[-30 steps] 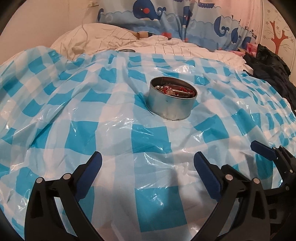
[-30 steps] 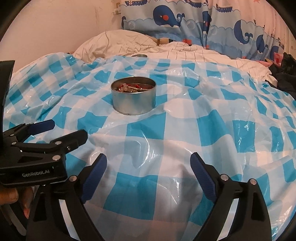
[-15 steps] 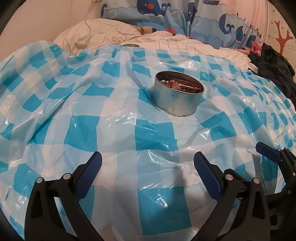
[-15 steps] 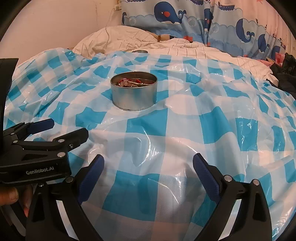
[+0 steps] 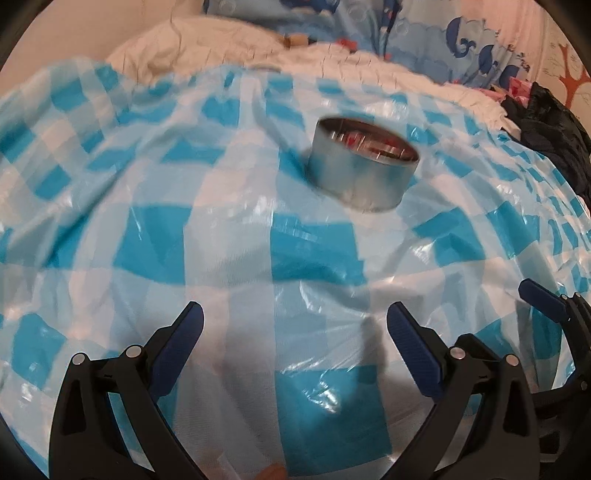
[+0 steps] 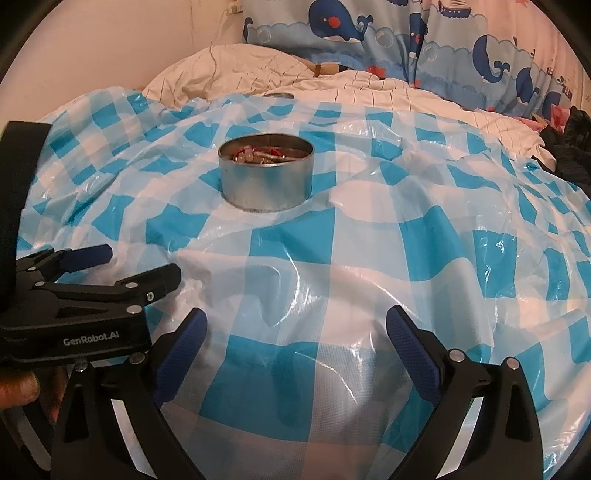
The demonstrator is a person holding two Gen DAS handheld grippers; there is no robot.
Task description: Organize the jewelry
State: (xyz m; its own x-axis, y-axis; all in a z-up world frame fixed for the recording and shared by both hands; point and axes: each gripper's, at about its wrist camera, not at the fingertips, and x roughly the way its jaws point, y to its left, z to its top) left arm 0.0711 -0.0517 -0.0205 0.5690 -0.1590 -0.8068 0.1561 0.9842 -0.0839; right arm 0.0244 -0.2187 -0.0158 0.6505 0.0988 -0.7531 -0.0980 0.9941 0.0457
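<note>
A round metal tin (image 6: 266, 172) stands upright on a blue and white checked plastic sheet (image 6: 369, 258) that is spread over a bed. The tin is open at the top, and inside it lies a small heap of jewelry (image 6: 258, 154), with red and silver pieces mixed together; the single pieces are too small to tell apart. In the left wrist view the same tin (image 5: 364, 164) appears blurred, a little right of the middle. The right tongs (image 6: 295, 341) are wide apart with nothing between the blue pads, and their jaws have just been opening a little more. They hang over the sheet, well apart from the tin. The left tongs (image 5: 295, 334) are also wide apart and hold nothing; they too are over the sheet, on the near side of the tin. In the right wrist view the left tongs (image 6: 122, 264) show from the side at the left edge, beside the right ones. Behind the sheet there is a white crumpled blanket (image 6: 240, 70) and a pillow with blue whales (image 6: 332, 29). Some dark cloth (image 5: 546, 129) lies at the right edge of the bed.
</note>
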